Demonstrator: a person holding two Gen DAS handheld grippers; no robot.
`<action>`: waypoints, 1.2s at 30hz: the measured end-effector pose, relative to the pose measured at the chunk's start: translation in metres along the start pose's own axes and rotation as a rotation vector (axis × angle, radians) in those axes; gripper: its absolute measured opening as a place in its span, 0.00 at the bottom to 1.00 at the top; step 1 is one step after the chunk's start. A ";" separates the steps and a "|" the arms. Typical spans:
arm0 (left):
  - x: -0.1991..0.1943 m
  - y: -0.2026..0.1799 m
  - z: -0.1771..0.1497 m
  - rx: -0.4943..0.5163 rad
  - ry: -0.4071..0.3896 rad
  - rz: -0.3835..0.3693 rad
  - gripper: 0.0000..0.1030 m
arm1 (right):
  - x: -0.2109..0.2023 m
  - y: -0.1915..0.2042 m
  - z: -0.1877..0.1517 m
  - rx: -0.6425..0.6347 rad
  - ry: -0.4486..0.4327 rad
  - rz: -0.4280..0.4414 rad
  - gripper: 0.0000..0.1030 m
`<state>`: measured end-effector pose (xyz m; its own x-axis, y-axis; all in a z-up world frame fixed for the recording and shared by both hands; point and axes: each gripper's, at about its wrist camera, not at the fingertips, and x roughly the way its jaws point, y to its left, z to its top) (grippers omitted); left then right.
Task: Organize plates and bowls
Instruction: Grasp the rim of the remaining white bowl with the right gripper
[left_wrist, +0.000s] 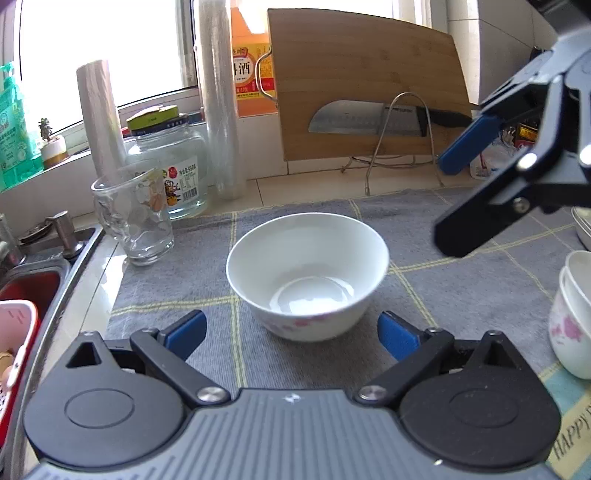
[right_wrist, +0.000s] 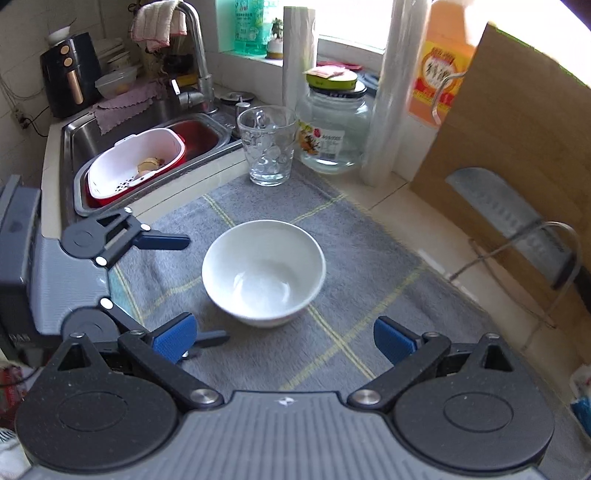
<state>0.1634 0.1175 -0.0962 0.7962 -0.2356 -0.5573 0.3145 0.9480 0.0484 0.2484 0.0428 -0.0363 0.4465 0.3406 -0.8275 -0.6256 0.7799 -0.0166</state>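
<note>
Both jaws apart, nothing clamped.
We see left gripper (left_wrist: 291, 334) and right gripper (right_wrist: 284, 341) flanking an upright white bowl (left_wrist: 307, 275) on a grey checked mat (left_wrist: 461, 229).

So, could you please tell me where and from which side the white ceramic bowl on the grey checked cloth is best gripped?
Grip the white ceramic bowl at its thin rim, coming from above on the near side: it stands upright and empty, and its round body looks too wide for the open left gripper.
</note>
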 end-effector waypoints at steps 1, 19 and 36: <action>0.003 0.000 0.000 0.002 0.002 -0.001 0.96 | 0.006 -0.001 0.003 0.005 0.009 0.012 1.00; 0.020 0.002 0.005 -0.015 -0.022 -0.060 0.93 | 0.070 -0.025 0.031 0.082 0.077 0.113 0.94; 0.022 0.002 0.007 -0.005 -0.015 -0.068 0.91 | 0.093 -0.034 0.036 0.150 0.092 0.178 0.78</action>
<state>0.1852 0.1123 -0.1024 0.7806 -0.3027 -0.5468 0.3658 0.9307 0.0069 0.3342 0.0668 -0.0920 0.2736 0.4357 -0.8575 -0.5841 0.7836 0.2117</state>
